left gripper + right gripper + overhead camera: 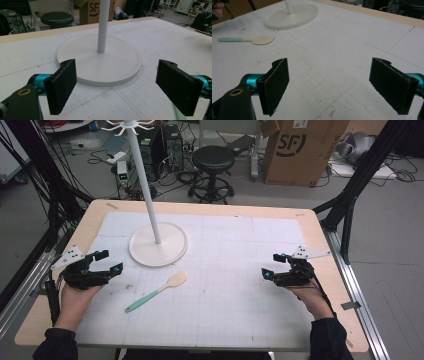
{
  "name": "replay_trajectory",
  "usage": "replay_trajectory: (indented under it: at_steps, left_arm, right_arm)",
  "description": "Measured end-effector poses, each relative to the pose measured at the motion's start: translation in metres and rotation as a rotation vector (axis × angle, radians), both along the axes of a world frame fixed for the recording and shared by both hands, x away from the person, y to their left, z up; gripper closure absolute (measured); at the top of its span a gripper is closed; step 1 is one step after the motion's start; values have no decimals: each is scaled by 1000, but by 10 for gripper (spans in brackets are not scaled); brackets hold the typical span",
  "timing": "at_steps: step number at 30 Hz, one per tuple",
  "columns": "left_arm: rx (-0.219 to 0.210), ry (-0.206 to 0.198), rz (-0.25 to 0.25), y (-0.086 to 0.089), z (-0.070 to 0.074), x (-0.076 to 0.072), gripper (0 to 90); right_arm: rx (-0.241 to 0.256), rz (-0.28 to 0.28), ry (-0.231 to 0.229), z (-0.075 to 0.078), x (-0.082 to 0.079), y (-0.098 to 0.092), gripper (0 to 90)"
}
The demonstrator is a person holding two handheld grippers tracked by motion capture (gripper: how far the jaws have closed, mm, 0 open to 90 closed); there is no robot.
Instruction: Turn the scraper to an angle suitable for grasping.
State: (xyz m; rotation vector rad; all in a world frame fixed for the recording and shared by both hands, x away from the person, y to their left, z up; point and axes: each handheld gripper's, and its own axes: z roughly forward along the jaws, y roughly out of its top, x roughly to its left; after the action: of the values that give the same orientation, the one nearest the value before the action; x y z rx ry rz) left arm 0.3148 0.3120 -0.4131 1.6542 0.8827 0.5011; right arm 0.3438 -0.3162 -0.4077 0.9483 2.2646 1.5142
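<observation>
Progress: we judge the work barely begun; the spatula (156, 293) lies untouched on the bench (310, 220), and the grasp, lift and any placing are all left.
Left claw (110, 262): we see its jaws standing wide apart with nothing between them, near the spatula's left and facing the white stand (100, 62).
Right claw (272, 266): jaws also wide apart and empty, well apart from the spatula, over the bare mat (342, 50).
Spatula place: flat on the mat, just in front of the stand's round base, between our two claws but nearer the left.
Spatula axis: long axis runs diagonally; the pale blade points away and right toward the base, the mint-green handle toward the near left.
</observation>
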Motion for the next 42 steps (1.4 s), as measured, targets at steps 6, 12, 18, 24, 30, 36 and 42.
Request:
replay_trajectory:
  at_steps: [6, 12, 18, 24, 30, 36, 42]
  left_arm:
    - [13, 3, -25, -3, -1, 0, 183]
    - [51, 21, -77, -14, -4, 1, 186]
    - [102, 49, -141, -34, -7, 3, 253]
    - [141, 105, -237, -62, -15, 5, 338]
    - [230, 157, -303, -91, -25, 5, 382]
    - [306, 198, -348, -110, -32, 5, 521]
    - [353, 213, -352, -121, -35, 4, 615]
  right_arm:
    - [2, -1, -5, 0, 0, -1, 155]
    - [6, -3, -6, 1, 0, -1, 155]
    - [3, 0, -8, 1, -1, -2, 153]
    - [7, -12, -11, 1, -2, -4, 153]
    - [1, -9, -9, 1, -2, -3, 153]
    - [-3, -9, -10, 0, -2, -3, 153]
    - [-5, -7, -6, 0, -2, -3, 153]
